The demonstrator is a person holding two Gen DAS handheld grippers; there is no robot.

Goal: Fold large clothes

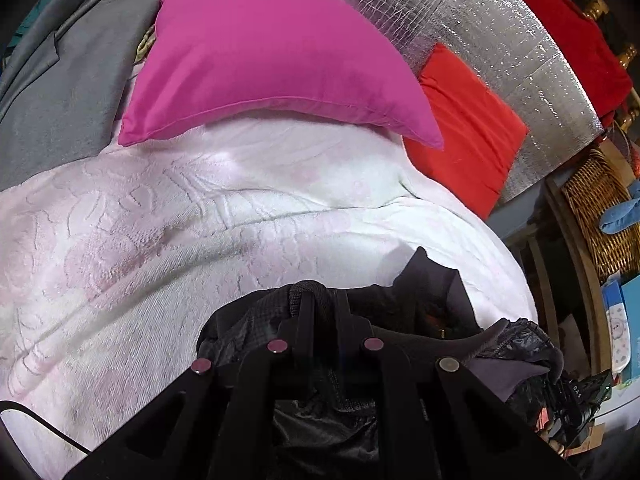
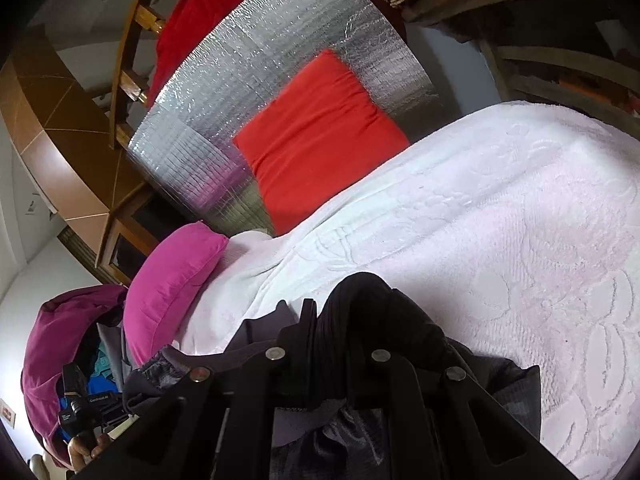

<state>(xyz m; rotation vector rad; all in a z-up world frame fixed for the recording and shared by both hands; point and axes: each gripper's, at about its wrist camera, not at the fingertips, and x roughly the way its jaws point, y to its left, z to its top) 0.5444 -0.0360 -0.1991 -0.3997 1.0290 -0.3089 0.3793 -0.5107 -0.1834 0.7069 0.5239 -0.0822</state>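
Observation:
A black jacket with a shiny lining and a ribbed hem hangs over the near edge of the bed. My left gripper is shut on the black jacket's ribbed edge, fabric bunched between its fingers. My right gripper is shut on the black jacket too, with the ribbed cuff or hem pinched between its fingers. The other gripper shows low in each view, at the right of the left wrist view and at the left of the right wrist view.
The bed has a white embossed blanket. A pink pillow and a red cushion lie at its head, against a silver foil panel. Grey clothes lie left; a wicker basket stands right.

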